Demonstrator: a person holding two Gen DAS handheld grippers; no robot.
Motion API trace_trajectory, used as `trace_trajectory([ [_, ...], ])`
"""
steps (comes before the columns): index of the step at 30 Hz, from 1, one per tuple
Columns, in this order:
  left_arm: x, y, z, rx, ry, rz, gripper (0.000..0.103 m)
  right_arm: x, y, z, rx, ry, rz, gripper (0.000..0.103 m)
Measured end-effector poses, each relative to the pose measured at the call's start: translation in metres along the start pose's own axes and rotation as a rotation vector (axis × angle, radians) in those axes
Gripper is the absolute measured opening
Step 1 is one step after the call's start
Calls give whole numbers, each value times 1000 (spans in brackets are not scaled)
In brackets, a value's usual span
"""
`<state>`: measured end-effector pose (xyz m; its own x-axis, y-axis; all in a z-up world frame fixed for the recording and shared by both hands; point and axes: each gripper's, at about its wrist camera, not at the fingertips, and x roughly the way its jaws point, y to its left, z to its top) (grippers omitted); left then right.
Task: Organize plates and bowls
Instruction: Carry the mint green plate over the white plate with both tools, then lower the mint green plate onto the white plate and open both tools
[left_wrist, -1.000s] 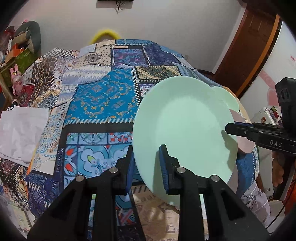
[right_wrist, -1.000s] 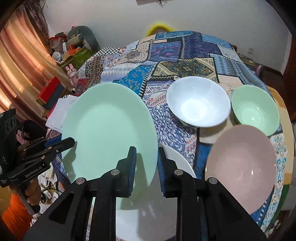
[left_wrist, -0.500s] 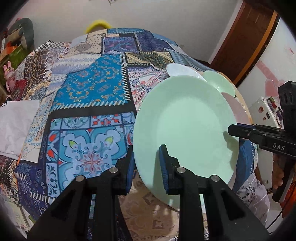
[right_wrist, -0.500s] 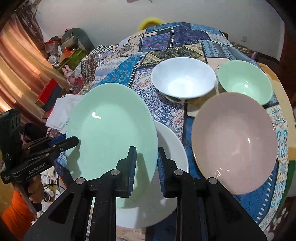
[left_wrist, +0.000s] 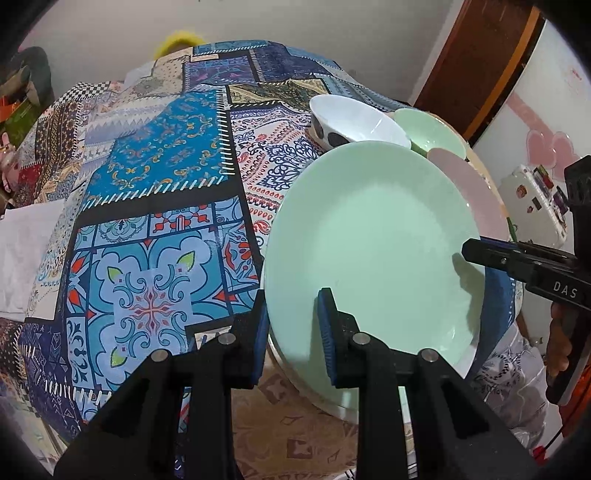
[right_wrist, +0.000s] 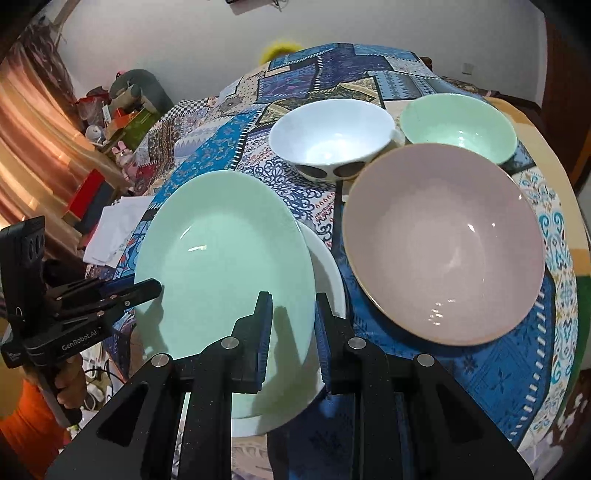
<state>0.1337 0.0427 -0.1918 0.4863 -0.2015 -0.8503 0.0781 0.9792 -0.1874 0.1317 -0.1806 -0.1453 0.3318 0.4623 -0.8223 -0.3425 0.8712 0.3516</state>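
Two grippers: you have both on one plate, each gripping an opposite side of its rim.
Left gripper: your jaws pinch the near-left rim of the mint-green plate, one blue pad under the edge and one on top.
Right gripper: your jaws pinch the other side of the same plate; the plate edge runs between the pads. From the left wrist view its tip reaches in over the plate's right rim.
Mint-green plate: you hold it tilted, just above a white plate that lies on the table; whether the two touch cannot be told.
White plate: mostly covered by the green one; only its right and near rim show, at the table's near edge.
Pink bowl: wide and shallow, on the cloth just right of the white plate, apart from it.
White bowl: behind the pink one, dark spots on its outer wall.
Green bowl: right of the white bowl, close beside it, its near side hidden by the pink bowl's far rim.
Tablecloth: patchwork of blue, white and red patterns, covering the table.
White paper: lies on the cloth's left side, well apart from the dishes.
Your hand: wraps the left gripper's handle, an orange sleeve below it.
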Motion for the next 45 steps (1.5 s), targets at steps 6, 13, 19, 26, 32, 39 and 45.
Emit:
trace_trajectory([
  [6, 3, -1, -2, 12, -1, 18, 25, 7, -6, -5, 30, 18, 25, 21],
  [13, 4, -5, -2, 39, -7, 51, 25, 12, -8, -8, 40, 36, 36, 21],
  [19, 9, -5, 3, 50, -4, 79, 25, 12, -8, -9, 36, 40, 42, 23],
  [26, 13, -10, 4, 75, -9, 93, 25, 9, -9, -10, 33, 36, 46, 23],
  [32, 15, -9, 4, 70, -8, 91, 25, 9, -10, -11, 39, 34, 57, 23],
  [39, 6, -6, 5, 56, -14, 97, 29, -8, -12, -14, 11, 4, 22, 23],
  [45, -19, -12, 12, 41, -95, 90, 50, -44, -16, -12, -26, -118, -49, 27],
])
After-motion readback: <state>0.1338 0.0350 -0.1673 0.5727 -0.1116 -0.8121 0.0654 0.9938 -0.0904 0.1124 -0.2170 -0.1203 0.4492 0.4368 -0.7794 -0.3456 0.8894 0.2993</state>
